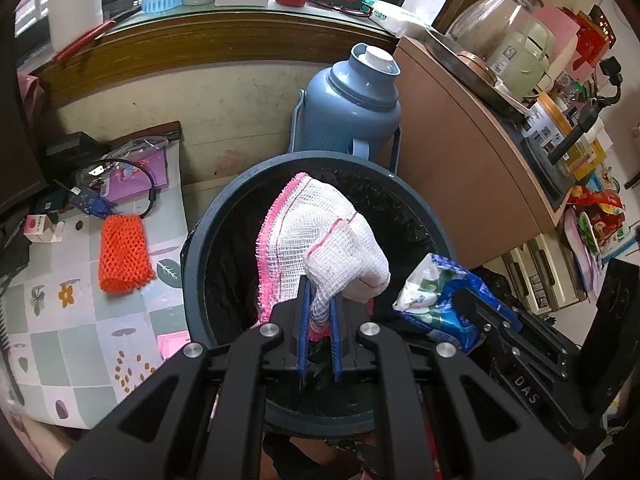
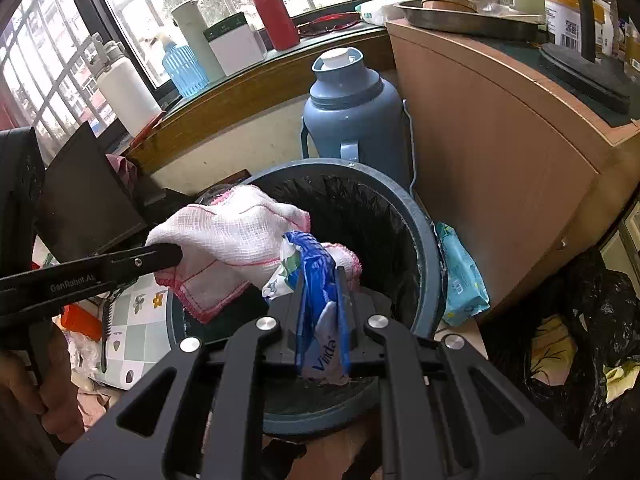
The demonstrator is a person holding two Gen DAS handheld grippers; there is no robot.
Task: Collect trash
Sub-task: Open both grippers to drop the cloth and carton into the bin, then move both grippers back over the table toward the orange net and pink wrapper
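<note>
The lined trash bin (image 1: 192, 264), dark blue-grey with a black bag inside, fills the centre of both wrist views and sits on the floor between the patterned bench (image 1: 80, 320) and a wooden cabinet (image 2: 500, 160), with a blue thermos jug (image 2: 352, 108) standing just behind it. I hold both pieces of trash above its open mouth. My left gripper (image 1: 319, 312) is closed on a corner of the white mesh cloth (image 1: 320, 232) with pink edging, the blue pads pinching a thin fold while the rest of the cloth bulges forward over the liner. My right gripper (image 2: 320, 292) is closed on the crumpled blue tissue wrapper (image 2: 316, 280), which touches the cloth in the right view. I judge the step in hand to be the drop: each load should be well inside the rim before I open, the cloth first, since its loose edge could drape over the rim. An orange mesh sleeve (image 1: 124, 256) lies on the bench, and a light blue packet (image 2: 460, 276) is wedged between bin and cabinet; both look like later pickups.
</note>
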